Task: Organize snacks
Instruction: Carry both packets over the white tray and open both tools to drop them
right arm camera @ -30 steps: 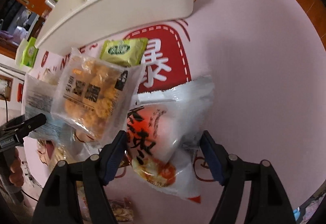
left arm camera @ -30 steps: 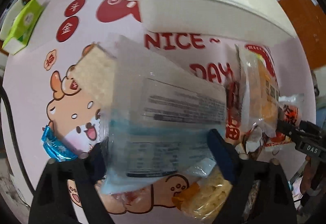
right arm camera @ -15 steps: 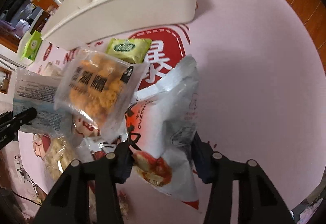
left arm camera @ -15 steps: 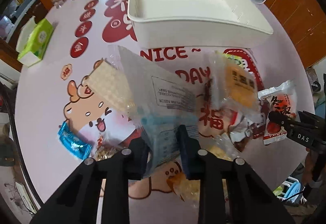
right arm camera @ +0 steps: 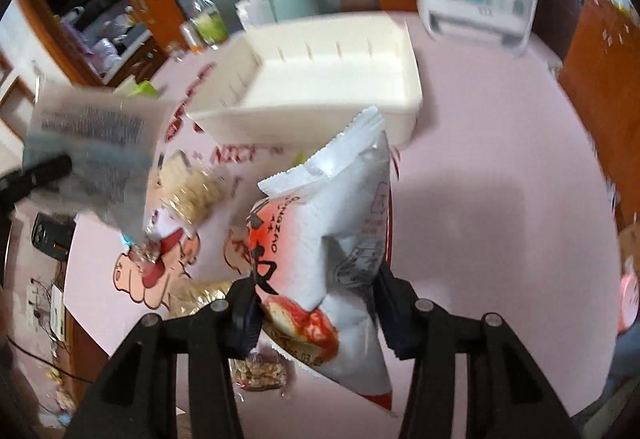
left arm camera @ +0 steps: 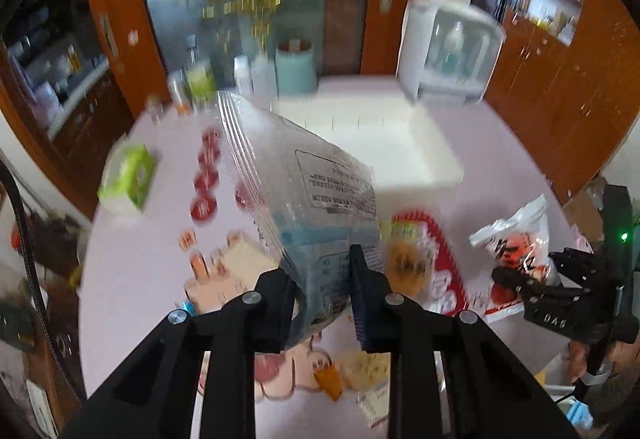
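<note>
While your left gripper (left arm camera: 324, 291) clamps a clear printed packet (left arm camera: 316, 199) pointing up-left, your right gripper (right arm camera: 316, 303) pinches an upright white-and-red snack bag (right arm camera: 332, 231).

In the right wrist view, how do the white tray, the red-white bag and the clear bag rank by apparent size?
1. White tray
2. Red-white bag, enlarged by nearness
3. Clear bag, blurred
</note>
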Demonstrator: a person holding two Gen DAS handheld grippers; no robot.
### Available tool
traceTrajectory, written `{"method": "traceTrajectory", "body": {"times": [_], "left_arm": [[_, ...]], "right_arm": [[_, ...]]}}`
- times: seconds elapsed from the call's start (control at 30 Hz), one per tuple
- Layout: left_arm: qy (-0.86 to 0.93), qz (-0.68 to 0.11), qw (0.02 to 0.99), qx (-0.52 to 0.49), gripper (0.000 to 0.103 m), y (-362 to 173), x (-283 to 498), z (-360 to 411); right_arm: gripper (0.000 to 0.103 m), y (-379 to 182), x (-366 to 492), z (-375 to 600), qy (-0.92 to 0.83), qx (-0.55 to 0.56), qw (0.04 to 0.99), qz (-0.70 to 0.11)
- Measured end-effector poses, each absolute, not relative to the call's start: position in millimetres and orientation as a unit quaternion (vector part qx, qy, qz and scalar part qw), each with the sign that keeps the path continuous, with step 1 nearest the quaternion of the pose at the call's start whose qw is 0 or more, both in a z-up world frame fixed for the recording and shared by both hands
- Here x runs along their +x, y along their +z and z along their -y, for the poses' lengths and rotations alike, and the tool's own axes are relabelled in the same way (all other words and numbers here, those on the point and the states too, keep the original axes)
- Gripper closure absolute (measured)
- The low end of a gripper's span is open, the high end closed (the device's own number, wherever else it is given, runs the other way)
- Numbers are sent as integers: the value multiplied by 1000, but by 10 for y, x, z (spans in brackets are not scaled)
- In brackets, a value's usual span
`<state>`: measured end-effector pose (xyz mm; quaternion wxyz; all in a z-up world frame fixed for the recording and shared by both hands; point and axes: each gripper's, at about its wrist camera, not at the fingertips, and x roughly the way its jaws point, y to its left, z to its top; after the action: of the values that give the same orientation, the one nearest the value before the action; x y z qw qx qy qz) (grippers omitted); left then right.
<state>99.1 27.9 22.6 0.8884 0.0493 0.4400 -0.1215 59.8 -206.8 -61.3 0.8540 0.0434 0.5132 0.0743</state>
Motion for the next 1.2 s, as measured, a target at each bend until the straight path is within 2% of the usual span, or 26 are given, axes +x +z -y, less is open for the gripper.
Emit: {"method": "traceTrajectory", "body": {"times": [0.27,0.43,0.63,0.87,0.9,0.97,1.0,1.03,1.07,1.1,1.13,1.2], "left_arm": [[-121,-374,917,70,80,975,1383,-166],[-124,-370,918,72,80,1073,1882,-49],[-138,-408,900,75,80,662,2502,140],[-140,-460,872,92,77,-25,3066,321],[-142,-463,870,96,73,-101,3121,343],[-141,-464,868,105,58,-231,3218,370],[-140,-466,867,108,30,-274,3240,380],[-137,-467,867,109,8,-307,3269,379],[-133,-463,870,107,5,-318,3282,363],[-131,-456,874,103,5,-320,3296,343],[-134,-454,875,103,5,-330,3309,335],[-139,-458,871,108,5,-339,3329,334]], "right_arm": [[54,251,1053,2134,69,-2,893,-444],[54,578,1627,2149,50,-1,907,-418],[53,316,2401,2183,33,46,891,-450],[53,-445,2999,2104,7,47,852,-522],[51,-546,3068,2095,6,49,846,-531],[51,-710,3172,2093,12,59,836,-546],[49,-749,3210,2096,14,63,832,-552],[43,-795,3237,2099,15,65,830,-554],[37,-813,3246,2095,9,60,833,-550],[25,-822,3245,2090,5,51,840,-541],[17,-823,3238,2084,4,44,845,-532],[16,-831,3228,2063,7,37,846,-532]]}}
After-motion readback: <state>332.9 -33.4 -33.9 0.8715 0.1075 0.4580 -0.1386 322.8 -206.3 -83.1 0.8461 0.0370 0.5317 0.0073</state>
